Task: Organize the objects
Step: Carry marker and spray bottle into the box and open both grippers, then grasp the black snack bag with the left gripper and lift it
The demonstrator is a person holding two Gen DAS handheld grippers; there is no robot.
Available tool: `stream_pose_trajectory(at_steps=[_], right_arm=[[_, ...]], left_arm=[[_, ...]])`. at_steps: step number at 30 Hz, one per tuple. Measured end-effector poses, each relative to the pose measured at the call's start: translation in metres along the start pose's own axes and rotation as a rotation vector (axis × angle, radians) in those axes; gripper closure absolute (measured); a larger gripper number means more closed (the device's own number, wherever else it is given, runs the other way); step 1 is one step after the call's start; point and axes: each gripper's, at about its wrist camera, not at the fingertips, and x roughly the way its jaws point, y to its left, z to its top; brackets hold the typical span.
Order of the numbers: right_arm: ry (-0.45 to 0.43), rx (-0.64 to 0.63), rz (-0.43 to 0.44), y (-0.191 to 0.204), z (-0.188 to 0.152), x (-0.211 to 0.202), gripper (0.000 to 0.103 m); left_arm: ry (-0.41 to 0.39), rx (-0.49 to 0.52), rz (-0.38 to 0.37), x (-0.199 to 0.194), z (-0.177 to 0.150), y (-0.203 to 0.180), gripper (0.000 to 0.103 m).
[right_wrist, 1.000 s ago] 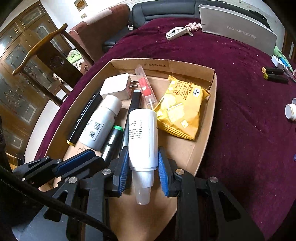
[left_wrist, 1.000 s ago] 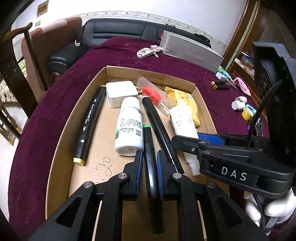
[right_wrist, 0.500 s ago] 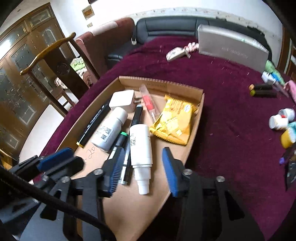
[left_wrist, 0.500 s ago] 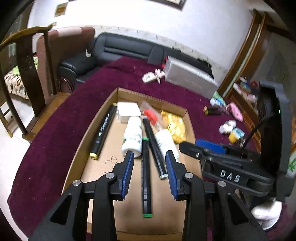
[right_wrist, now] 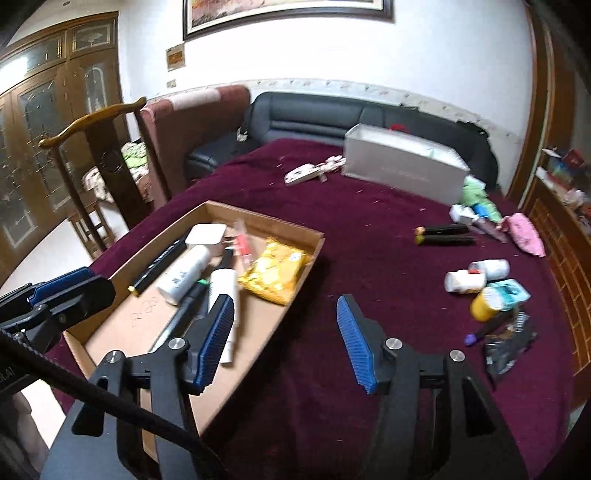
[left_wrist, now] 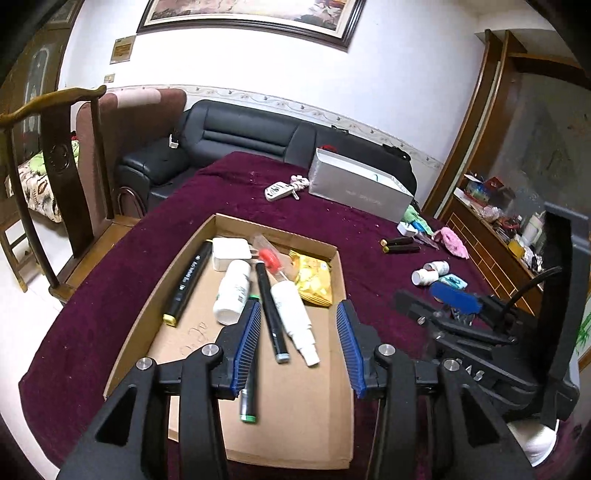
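You've got a white wall at the far end with a dark-framed painting hung on it and a patterned border strip lower down. Black leather sofa sits against it, just past the maroon-covered bench. Wooden chair at left, glass-front wooden cabinet far left, wooden sideboard along the right. Pale floor at left.

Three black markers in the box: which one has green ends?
The green-tipped marker, partly hidden behind the left gripper finger. The long marker has a yellow end; the middle marker a grey one.
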Motion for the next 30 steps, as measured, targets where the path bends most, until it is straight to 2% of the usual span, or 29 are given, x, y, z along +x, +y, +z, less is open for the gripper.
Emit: stream_pose_trajectory(at_steps=[6,13,23,30], right_arm=[[-0.029,0.040,-0.060,-0.029,-0.004,-0.011,0.043],[-0.040,0.076,-0.090,-0.055,-0.010,-0.013,0.043],[-0.030,0.103,-0.115,-0.083,-0.017,-0.007,0.043],[-0.013,0.134,-0.133,-0.107,-0.022,0.002,0.037]], left_arm=[[0.016,0.043,-0.007,0.005,-0.003,-0.024,0.066],[0.042,0.095,-0.018,0.011,-0.006,-0.053,0.066],[0.113,0.155,-0.033,0.034,-0.015,-0.087,0.066],[0.185,0.187,-0.045,0.059,-0.027,-0.109,0.066]])
